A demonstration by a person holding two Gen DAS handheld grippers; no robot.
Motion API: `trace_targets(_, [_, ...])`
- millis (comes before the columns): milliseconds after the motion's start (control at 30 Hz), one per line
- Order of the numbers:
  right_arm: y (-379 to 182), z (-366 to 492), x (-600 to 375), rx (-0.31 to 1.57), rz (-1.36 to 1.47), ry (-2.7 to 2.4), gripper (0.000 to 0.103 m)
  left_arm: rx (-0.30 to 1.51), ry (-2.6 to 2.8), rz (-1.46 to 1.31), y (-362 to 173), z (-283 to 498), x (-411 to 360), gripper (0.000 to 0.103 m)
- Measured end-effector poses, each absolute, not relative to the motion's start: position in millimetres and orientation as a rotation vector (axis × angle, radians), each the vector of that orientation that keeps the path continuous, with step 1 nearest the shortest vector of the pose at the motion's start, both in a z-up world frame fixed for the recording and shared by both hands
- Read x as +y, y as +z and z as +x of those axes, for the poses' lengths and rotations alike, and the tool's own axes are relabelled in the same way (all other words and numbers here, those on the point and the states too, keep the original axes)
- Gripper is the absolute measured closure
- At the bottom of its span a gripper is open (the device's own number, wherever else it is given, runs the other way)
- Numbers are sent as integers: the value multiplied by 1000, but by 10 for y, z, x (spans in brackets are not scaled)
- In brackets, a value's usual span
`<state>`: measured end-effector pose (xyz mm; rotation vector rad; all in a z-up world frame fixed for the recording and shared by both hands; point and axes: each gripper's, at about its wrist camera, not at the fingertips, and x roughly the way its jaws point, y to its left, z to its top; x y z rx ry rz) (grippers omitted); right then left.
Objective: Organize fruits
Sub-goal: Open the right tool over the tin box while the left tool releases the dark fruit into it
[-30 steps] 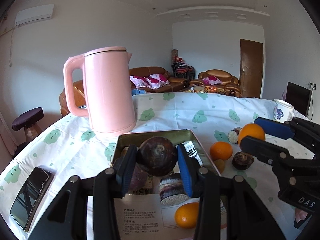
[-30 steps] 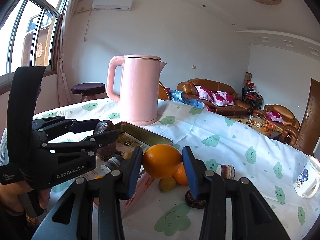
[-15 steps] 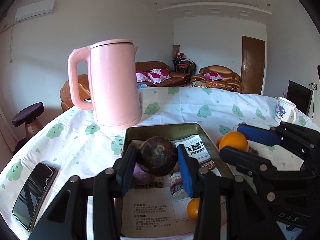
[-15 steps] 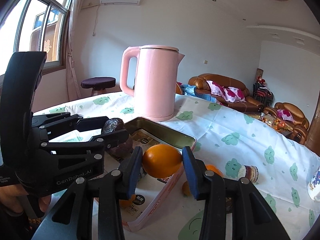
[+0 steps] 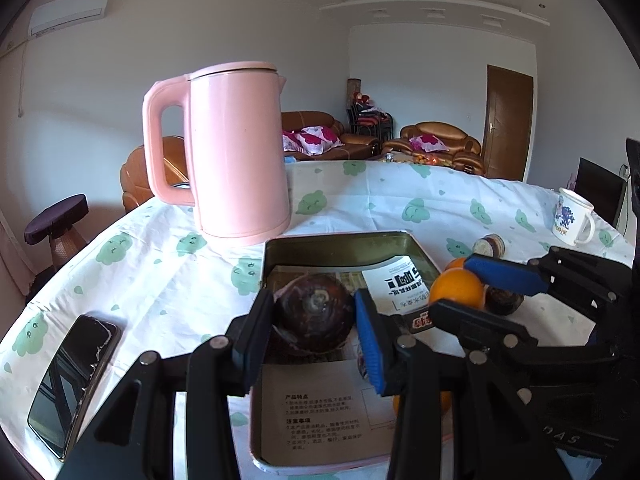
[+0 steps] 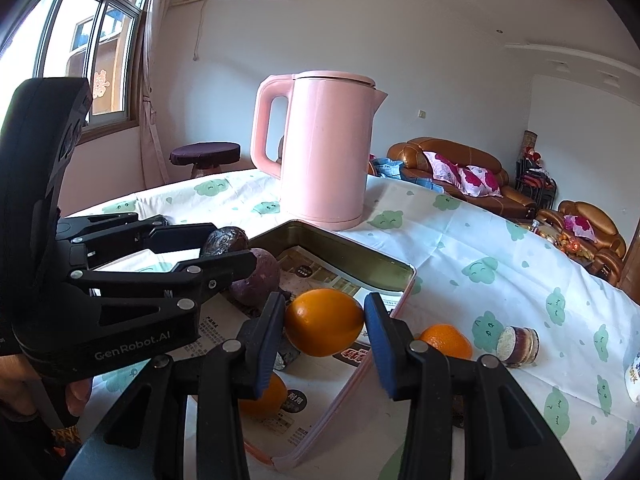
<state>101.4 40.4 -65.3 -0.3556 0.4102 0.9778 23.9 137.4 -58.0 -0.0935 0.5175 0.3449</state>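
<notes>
Left tool clenched on a dark brown, round, rough-skinned fruit, held above the near half of the shallow rectangular metal tin with pink outer wall. Right tool clenched on a smooth round orange, held over the tin's right rim. Seen from the left wrist, same orange pinched between the right tool's blue pads, just right of the tin.

Inside the tin: printed paper sheets lining the floor; a second orange at the near right, partly hidden behind the right tool's left finger; a purple-brown rounded tuber-like piece below the left tool.

On the worktop cloth, white with green cloud faces: a third orange just right of the tin; a short cut cylinder with pale face and dark purple skin further right; a dark round fruit near it, partly hidden. Black smartphone flat at near left, well apart from the tin.

Farther back: tall pink electric kettle with lid down, upright, just beyond the tin's far left corner. White mug with blue print at far right.
</notes>
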Motion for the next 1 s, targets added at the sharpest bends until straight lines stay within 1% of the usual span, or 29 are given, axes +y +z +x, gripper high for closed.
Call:
trace_targets(533, [-773,1060,586,500,-427,1003,60,586,325,-112,-700,288,1419,60])
trace_targets(633, [-778,1068,587,507,-425,1009,57,579,335,-110,-697,273,1413,57])
trace_targets(667, [-771,1068,567,502,-417,1007,57,572,340,-105,-691,263,1407,56])
trace_targets(700, [-761,1070,537,496,-406,1003,55,566,347,-99,-684,251,1400,50])
trace_targets(733, [-752,1074,506,491,-399,997,52,559,355,-95,-674,242,1393,41])
trace_targets(767, [-742,1082,466,485,-391,988,52,551,363,-97,-663,228,1397,35])
trace_targets(800, [-734,1095,417,482,-385,978,51,542,361,-103,-649,213,1400,26])
trace_targets(933, [-654,1196,61,463,-363,903,51,498,336,-110,-569,165,1357,22])
trace_targets(967, [-624,1244,-68,464,-347,875,51,489,335,-115,-552,159,1351,21])
trace_targets(1000, [-592,1299,-201,467,-329,842,51,479,329,-119,-540,154,1337,16])
